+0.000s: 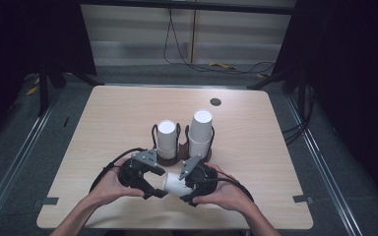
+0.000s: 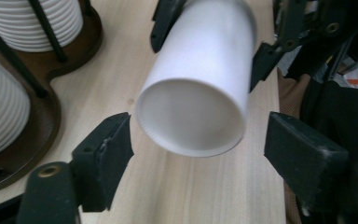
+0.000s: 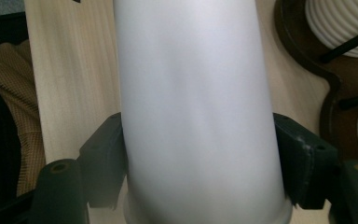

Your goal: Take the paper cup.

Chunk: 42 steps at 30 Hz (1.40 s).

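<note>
1. Your two hands come in from the near edge, the left hand (image 1: pixel 109 186) and the right hand (image 1: pixel 222 191), each wrapped round a black two-jaw gripper.
2. Your right gripper (image 1: pixel 191 178) is clamped on a plain white paper cup (image 1: pixel 173 184) lying on its side. In the right gripper view the right gripper (image 3: pixel 200 161) has one black pad pressed to each flank of the paper cup (image 3: pixel 198 116), whose body runs away from the fingers.
3. Your left gripper (image 1: pixel 153 183) has its jaws spread wide. In the left gripper view the left gripper (image 2: pixel 198 149) has its pads either side of the open mouth of the paper cup (image 2: pixel 196 100); the left pad sits just beside the rim, the right pad stands apart from it, and neither presses on it.
4. Beyond the cup in that same view you can see the other gripper's black jaws gripping the cup's far part.
5. Past your fingertips on the light wooden table (image 1: pixel 108 123) stands a dark brown two-post cup holder (image 1: pixel 174 158) with thin black wire uprights.
6. It holds two stacks of white ribbed paper cups: a shorter stack (image 1: pixel 166 139) beyond your left gripper and a taller stack (image 1: pixel 200 132) beyond your right.
7. A small dark round grommet (image 1: pixel 215 102) sits in the table well beyond the stacks.
</note>
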Tool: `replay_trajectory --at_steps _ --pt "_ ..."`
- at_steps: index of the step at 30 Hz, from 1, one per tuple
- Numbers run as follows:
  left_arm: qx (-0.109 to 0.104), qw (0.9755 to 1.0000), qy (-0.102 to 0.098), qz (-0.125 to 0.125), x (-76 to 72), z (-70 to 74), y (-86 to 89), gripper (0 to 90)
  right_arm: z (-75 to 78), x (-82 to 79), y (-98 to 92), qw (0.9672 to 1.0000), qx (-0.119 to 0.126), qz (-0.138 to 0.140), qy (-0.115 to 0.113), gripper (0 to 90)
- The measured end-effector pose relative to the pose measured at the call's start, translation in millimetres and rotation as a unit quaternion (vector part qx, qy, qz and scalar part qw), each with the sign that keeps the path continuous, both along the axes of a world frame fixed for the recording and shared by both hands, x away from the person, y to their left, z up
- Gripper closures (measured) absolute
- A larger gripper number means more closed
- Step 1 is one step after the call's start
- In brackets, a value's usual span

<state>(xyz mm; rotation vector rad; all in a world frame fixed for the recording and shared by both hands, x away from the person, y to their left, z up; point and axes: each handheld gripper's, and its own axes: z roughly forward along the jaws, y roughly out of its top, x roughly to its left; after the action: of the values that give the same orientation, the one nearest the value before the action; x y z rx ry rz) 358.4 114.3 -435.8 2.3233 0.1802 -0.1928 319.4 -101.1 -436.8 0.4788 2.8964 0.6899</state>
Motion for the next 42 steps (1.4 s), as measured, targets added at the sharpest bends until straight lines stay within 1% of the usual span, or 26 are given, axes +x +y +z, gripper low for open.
replay_trajectory --at_steps 3,5,6,7,11,14,17,19,21,22,23,24,26,27,29,31,32,33,34,36,37,38,39,40,41,42 --pt "0.011 0.9999 -0.002 0.001 -0.1 -1.3 -1.4 24.6 -3.8 0.4 3.5 1.0000 -0.006 0.000 0.006 26.7" --pt "0.021 0.9998 0.002 -0.005 0.0 -4.1 -3.0 24.6 -5.6 0.8 5.4 1.0000 -0.003 0.003 0.008 26.7" --pt "0.022 0.9997 0.000 -0.004 0.0 -4.7 -3.4 24.9 -6.5 0.7 6.4 0.9999 -0.001 0.002 0.011 26.7" --pt "0.023 0.9997 -0.002 0.002 -0.6 -5.7 -4.1 24.9 -8.1 1.2 7.6 0.9999 -0.004 0.009 0.009 26.7" --pt "0.032 0.9995 -0.005 -0.001 -0.1 -6.6 -4.4 25.6 -8.6 1.6 8.0 0.9999 -0.003 0.007 0.010 26.6" --pt "0.025 0.9997 -0.001 0.003 -0.3 -7.3 -4.9 25.5 -7.4 1.5 8.3 0.9999 0.003 0.007 0.008 26.6" --pt "0.025 0.9997 0.002 -0.004 0.2 -7.5 -5.3 26.5 -7.2 1.1 8.8 0.9999 0.002 0.010 0.007 26.7" --pt "0.029 0.9996 0.003 -0.006 0.5 -8.2 -6.1 25.7 -7.1 1.3 9.1 0.9999 0.003 0.010 0.007 26.7" --pt "0.028 0.9995 0.011 -0.006 0.2 -9.1 -7.0 25.7 -6.5 0.4 10.0 0.9999 0.007 0.010 0.010 26.7" --pt "0.030 0.9995 0.009 -0.009 0.7 -9.0 -7.1 25.7 -6.5 0.4 10.0 0.9999 0.007 0.010 0.010 26.7" --pt "0.028 0.9995 0.011 -0.008 0.4 -9.3 -7.6 25.6 -6.7 0.7 10.4 0.9998 0.009 0.015 0.006 26.7" --pt "0.033 0.9993 0.014 -0.014 0.2 -9.2 -8.6 25.5 -6.9 0.0 11.4 0.9998 0.008 0.019 0.007 26.6" --pt "0.030 0.9993 0.018 -0.013 0.1 -10.3 -9.6 25.3 -6.6 -0.5 11.9 0.9998 0.006 0.019 0.008 26.7" --pt "0.029 0.9994 0.017 -0.010 -0.3 -10.9 -10.1 24.7 -6.9 -0.3 12.5 0.9997 0.009 0.021 0.006 26.6" --pt "0.035 0.9991 0.015 -0.016 0.0 -10.9 -10.4 24.7 -6.7 -0.8 13.5 0.9996 0.008 0.025 0.005 26.6" --pt "0.030 0.9994 0.016 -0.009 -0.1 -11.9 -10.7 23.0 -7.0 -1.6 15.2 0.9994 0.012 0.031 0.006 26.6" --pt "0.036 0.9992 0.017 -0.011 1.1 -11.3 -10.0 23.0 -7.0 -1.6 15.2 0.9994 0.012 0.031 0.006 26.6" --pt "0.029 0.9993 0.022 -0.008 0.1 -13.1 -10.5 22.5 -7.0 -1.3 15.6 0.9994 0.015 0.031 0.009 26.5" --pt "0.036 0.9989 0.025 -0.015 0.6 -12.8 -10.2 22.9 -6.7 -1.3 16.0 0.9994 0.014 0.029 0.010 26.5" --pt "0.035 0.9991 0.022 -0.011 0.1 -14.5 -10.6 23.2 -6.3 -1.0 16.7 0.9993 0.017 0.032 0.008 26.6" --pt "0.039 0.9988 0.025 -0.018 0.5 -14.2 -10.4 23.9 -6.1 -1.4 17.0 0.9993 0.018 0.031 0.010 26.6" --pt "0.034 0.9990 0.023 -0.017 0.2 -14.6 -10.6 25.0 -5.9 -1.4 17.3 0.9992 0.020 0.035 0.007 26.6" --pt "0.035 0.9990 0.024 -0.017 -0.1 -13.6 -10.3 25.0 -5.8 -2.4 17.6 0.9993 0.018 0.031 0.008 26.6" --pt "0.043 0.9985 0.023 -0.023 0.4 -11.9 -10.0 25.8 -5.9 -2.6 17.7 0.9993 0.018 0.032 0.008 26.6" --pt "0.033 0.9989 0.025 -0.023 -1.0 -13.2 -10.6 27.5 -6.1 -2.6 18.0 0.9993 0.017 0.033 0.008 26.6" --pt "0.035 0.9987 0.025 -0.026 -1.0 -13.2 -10.9 29.4 -6.3 -2.4 18.5 0.9991 0.018 0.037 0.005 26.6"
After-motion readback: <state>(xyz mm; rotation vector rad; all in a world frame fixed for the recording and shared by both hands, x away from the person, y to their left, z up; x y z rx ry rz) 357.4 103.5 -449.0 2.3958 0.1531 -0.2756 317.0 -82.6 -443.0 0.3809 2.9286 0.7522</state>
